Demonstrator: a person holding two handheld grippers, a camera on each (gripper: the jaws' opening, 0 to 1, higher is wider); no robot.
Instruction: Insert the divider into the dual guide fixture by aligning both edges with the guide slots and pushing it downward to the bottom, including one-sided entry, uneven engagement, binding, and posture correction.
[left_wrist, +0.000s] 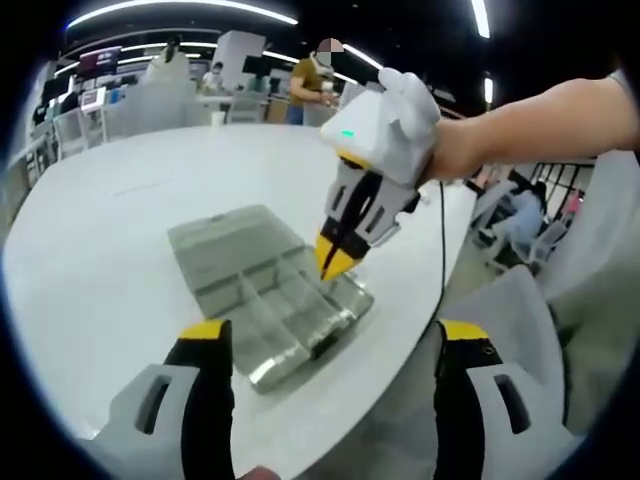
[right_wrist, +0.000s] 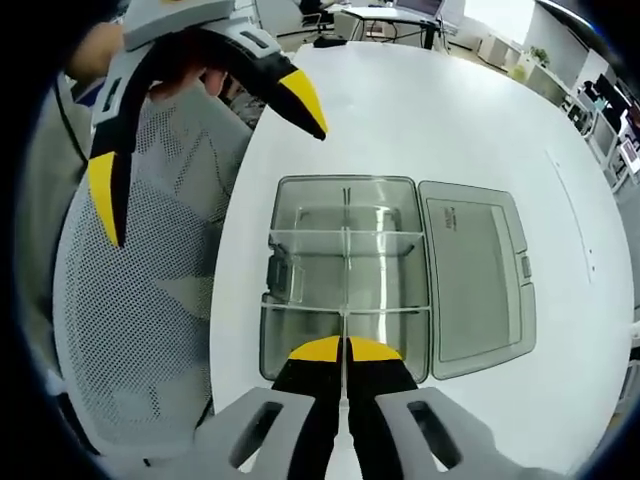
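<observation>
A clear plastic compartment box, the guide fixture (right_wrist: 300, 345) (left_wrist: 285, 310), lies on the white table with its lid (right_wrist: 478, 280) (left_wrist: 225, 235) folded open beside it. My right gripper (right_wrist: 346, 350) (left_wrist: 335, 262) is shut on a thin clear divider (right_wrist: 343, 325), seen edge-on. It holds the divider upright over the box's near compartments, in line with the centre wall. Whether both edges sit in the slots I cannot tell. My left gripper (left_wrist: 332, 335) (right_wrist: 200, 150) stands wide open with nothing in it, above the table's edge and short of the box.
The round white table (right_wrist: 450, 120) ends close to the box on the near side. A grey mesh chair (right_wrist: 130, 320) (left_wrist: 520, 320) stands right at that edge. People, desks and screens (left_wrist: 310, 80) are far behind the table.
</observation>
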